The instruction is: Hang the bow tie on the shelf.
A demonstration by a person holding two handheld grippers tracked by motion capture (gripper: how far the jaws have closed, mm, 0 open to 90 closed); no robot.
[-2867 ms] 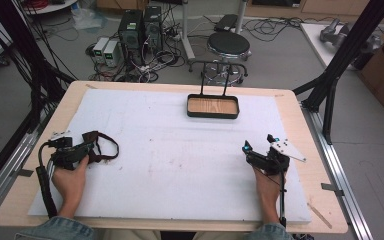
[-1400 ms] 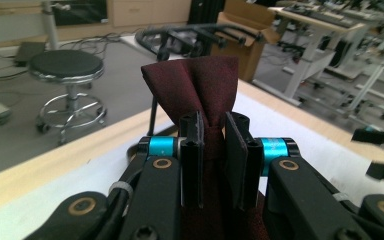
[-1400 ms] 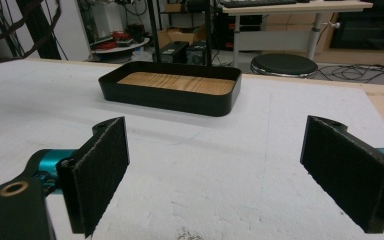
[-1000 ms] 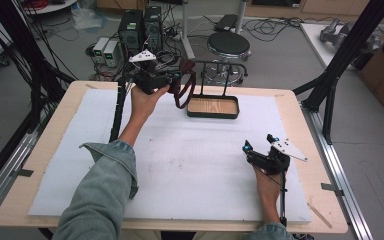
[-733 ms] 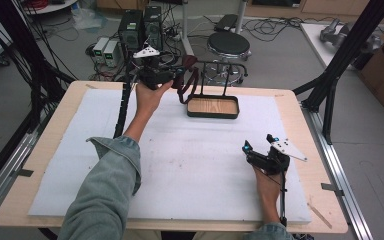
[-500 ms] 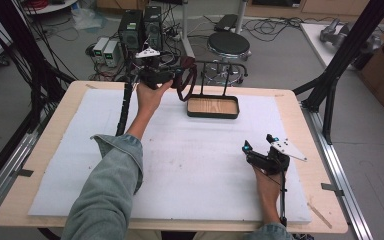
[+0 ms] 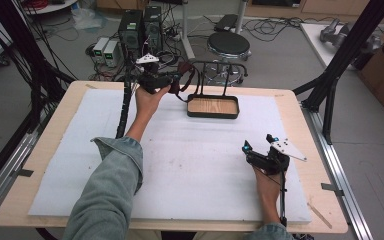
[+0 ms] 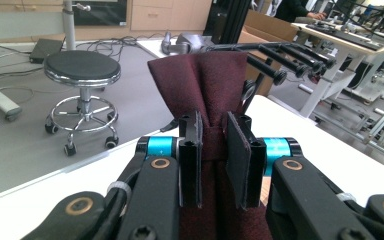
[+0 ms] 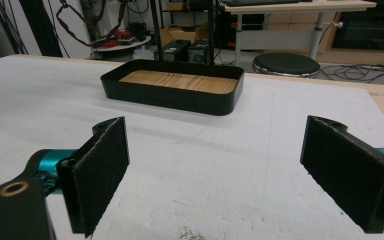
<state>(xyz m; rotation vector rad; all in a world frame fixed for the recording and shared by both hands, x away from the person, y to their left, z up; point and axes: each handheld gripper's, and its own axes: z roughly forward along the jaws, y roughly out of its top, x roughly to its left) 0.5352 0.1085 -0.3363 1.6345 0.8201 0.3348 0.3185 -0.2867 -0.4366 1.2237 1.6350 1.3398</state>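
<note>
The left gripper (image 8: 212, 160) pinches a dark red strap (image 8: 205, 85) above the tray's (image 7: 213, 113) rack, while the right gripper (image 9: 215, 170) rests spread on the white table (image 7: 195, 165).

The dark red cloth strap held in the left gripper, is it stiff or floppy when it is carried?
Probably floppy: the strap bunches into folds where the left gripper pinches it, and in the high view it hangs in a loose loop. It likely is light, since one pinch holds it. The fuzzy weave suggests it should not slip easily.

dark red fabric strap (image 8: 215, 90), bunched, looped, raised, seemingly beside rack
</note>
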